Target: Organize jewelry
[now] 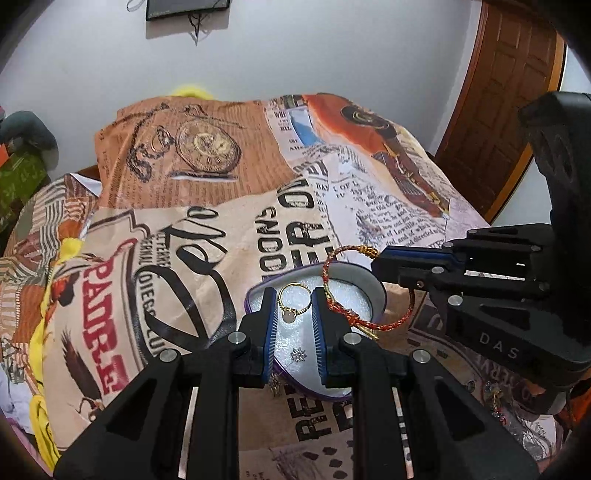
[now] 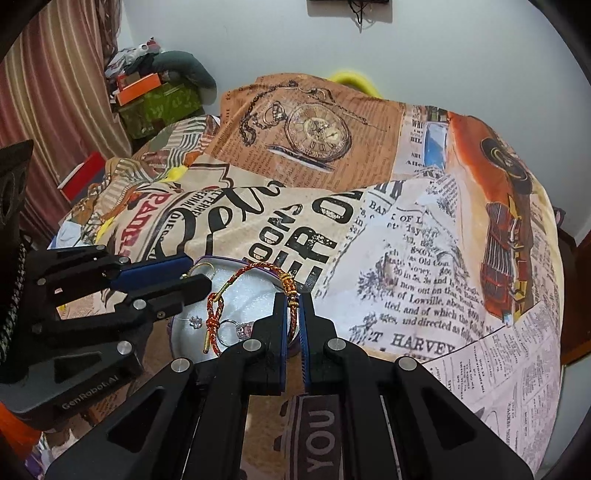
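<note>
Right gripper (image 2: pixel 292 317) jaws pinch the red bracelet (image 2: pixel 255 273) over the open jewelry box (image 1: pixel 373 282), likely to drop it in; left gripper (image 1: pixel 293 325) jaws sit spread around the gold ring (image 1: pixel 293 299), inside the box.

box (image 1: pixel 373 288) near rim: hidden behind fingers (image 1: pixel 269 325) | wall frame (image 1: pixel 184 9): cut by top edge

You face a plain white wall (image 1: pixel 295 55), with a dark framed panel (image 1: pixel 186 9) hanging near its top. A brown panelled wooden door (image 1: pixel 498 107) stands to your right. Striped reddish curtains (image 2: pixel 51 92) hang at your left, beside stacked boxes (image 2: pixel 155 99). A newspaper-print cloth (image 2: pixel 406 258) covers the furniture before you.
</note>
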`<state>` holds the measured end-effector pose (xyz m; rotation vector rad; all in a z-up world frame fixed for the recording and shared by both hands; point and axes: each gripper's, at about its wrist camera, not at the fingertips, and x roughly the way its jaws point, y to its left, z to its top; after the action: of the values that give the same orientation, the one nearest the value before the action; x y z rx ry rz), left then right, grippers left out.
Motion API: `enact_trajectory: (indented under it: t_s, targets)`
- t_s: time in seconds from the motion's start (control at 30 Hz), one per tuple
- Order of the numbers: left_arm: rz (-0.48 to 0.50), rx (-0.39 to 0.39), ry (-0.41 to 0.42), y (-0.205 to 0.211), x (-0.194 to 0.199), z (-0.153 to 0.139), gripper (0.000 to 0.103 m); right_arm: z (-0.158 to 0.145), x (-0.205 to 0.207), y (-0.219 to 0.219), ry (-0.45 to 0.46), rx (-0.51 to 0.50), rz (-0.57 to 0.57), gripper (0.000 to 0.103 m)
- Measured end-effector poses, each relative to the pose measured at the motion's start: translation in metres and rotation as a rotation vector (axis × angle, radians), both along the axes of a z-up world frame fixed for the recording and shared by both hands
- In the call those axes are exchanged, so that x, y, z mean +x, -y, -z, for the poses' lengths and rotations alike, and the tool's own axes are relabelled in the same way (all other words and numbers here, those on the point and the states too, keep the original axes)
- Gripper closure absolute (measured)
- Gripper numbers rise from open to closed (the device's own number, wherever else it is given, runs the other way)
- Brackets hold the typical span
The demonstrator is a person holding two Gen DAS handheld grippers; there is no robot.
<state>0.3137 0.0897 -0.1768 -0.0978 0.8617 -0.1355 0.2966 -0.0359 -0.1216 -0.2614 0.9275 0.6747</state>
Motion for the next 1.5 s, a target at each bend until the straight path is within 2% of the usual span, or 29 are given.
enact_trajectory:
  t_s: [0.1, 0.2, 0.33, 0.47, 0.53, 0.77, 0.93, 1.07, 1.17, 1.23, 1.3, 1.43, 1.5]
  targets:
    - [0.002, -0.008, -0.011, 0.0, 0.0, 0.002, 0.086, 0.004, 0.003, -0.001, -0.022, 0.004, -0.001, 0.098]
    - [0.005, -0.002, -0.025, 0.0, -0.001, 0.002, 0.078, 0.005, 0.004, -0.002, -0.035, 0.006, -0.005, 0.098]
    - [-0.006, -0.002, -0.022, -0.005, -0.007, -0.001, 0.077, 0.007, 0.007, -0.003, -0.054, 0.013, -0.014, 0.098]
    - [-0.032, -0.01, 0.013, -0.017, -0.018, -0.011, 0.065, 0.007, 0.006, -0.008, -0.053, 0.004, -0.029, 0.098]
    - [-0.042, 0.003, 0.017, -0.025, -0.024, -0.012, 0.064, 0.008, 0.005, -0.012, -0.053, -0.004, -0.039, 0.098]
    - [-0.037, 0.012, -0.054, -0.038, -0.042, 0.007, 0.064, 0.014, 0.002, -0.021, -0.064, -0.038, -0.083, 0.098]
    - [-0.006, 0.029, -0.097, -0.03, -0.054, 0.026, 0.064, 0.014, 0.0, -0.024, -0.067, -0.056, -0.097, 0.097]
    - [0.008, 0.039, -0.1, -0.021, -0.053, 0.033, 0.064, 0.012, 0.004, -0.019, -0.105, -0.031, -0.073, 0.085]
    - [0.026, 0.029, -0.095, -0.015, -0.049, 0.034, 0.064, 0.007, 0.001, -0.014, -0.094, -0.031, -0.058, 0.083]
    - [0.029, 0.038, -0.091, -0.012, -0.048, 0.035, 0.069, 0.002, -0.003, -0.008, -0.077, -0.037, -0.052, 0.083]
    - [0.034, 0.044, -0.093, -0.009, -0.046, 0.037, 0.08, -0.004, -0.008, 0.001, -0.063, -0.03, -0.049, 0.083]
    - [0.022, 0.043, -0.099, -0.009, -0.042, 0.042, 0.083, -0.016, -0.021, 0.026, -0.021, -0.02, -0.025, 0.08]
    - [0.016, 0.039, -0.095, -0.01, -0.042, 0.042, 0.085, -0.02, -0.028, 0.04, 0.005, -0.022, -0.007, 0.07]
